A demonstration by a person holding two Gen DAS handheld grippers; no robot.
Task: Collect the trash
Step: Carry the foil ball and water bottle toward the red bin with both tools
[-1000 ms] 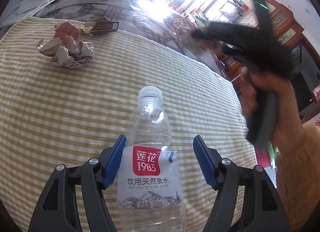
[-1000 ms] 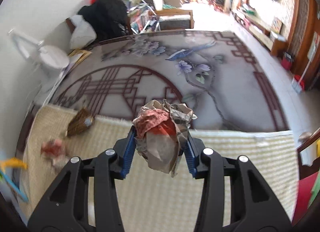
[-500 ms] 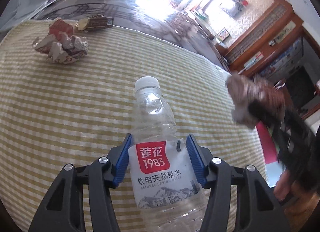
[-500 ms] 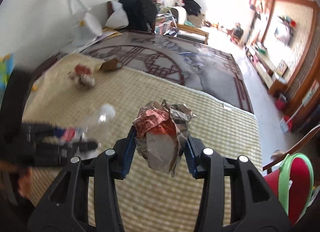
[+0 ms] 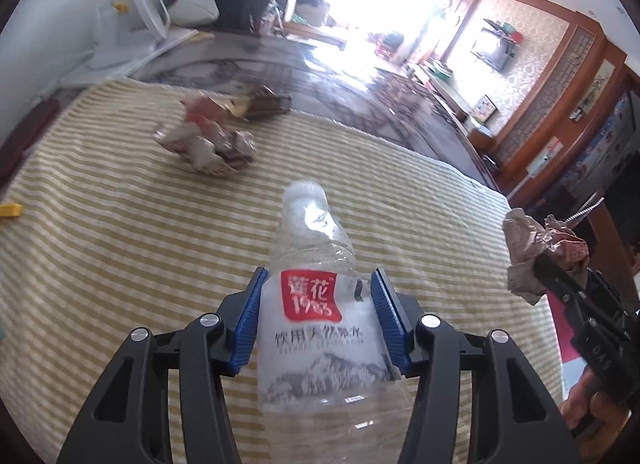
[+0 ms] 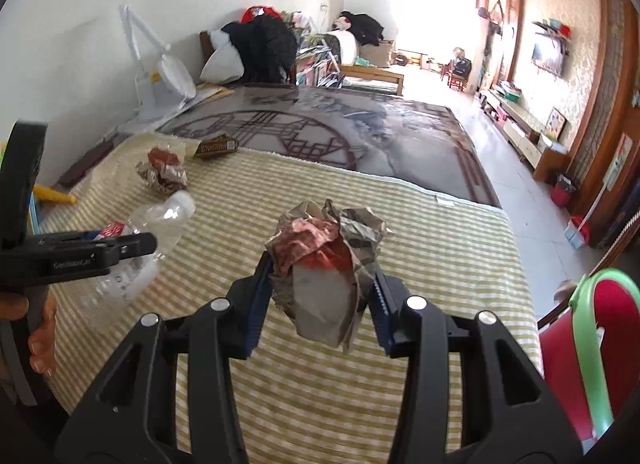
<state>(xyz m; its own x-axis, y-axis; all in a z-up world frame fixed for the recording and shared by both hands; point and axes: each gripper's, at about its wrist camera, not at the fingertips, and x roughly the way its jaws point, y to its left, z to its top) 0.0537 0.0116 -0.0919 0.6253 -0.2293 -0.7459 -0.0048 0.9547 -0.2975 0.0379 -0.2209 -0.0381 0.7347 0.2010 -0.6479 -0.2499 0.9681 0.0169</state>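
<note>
Since a second ago the left gripper (image 5: 316,316) has gone from straddling the water bottle (image 5: 316,296) with a gap to clamping it, and both arms have swung round toward the open room side of the bench (image 6: 420,232).

Left jaws are now tight on the bottle's label band. Right gripper (image 6: 320,296) has its jaws squeezed on a crumpled paper wad (image 6: 326,264). Both loads look to be held clear above the striped cloth (image 5: 120,244).

What I'd worry about: that bottle is thin, empty-looking plastic, already dented near the shoulder, so it could buckle and pop out if the squeeze changes. The wad hangs mostly below and in front of the pads, so a quick swing might shake it loose.

Still on the cloth: a second paper wad (image 5: 208,144) and a brown wrapper (image 5: 260,106) just behind it, well apart from both grippers. Red and green chair (image 6: 584,336) sits at the bench's right edge, could snag the right arm on the way down. No bin visible in either view, so can't tell where this stuff goes.
</note>
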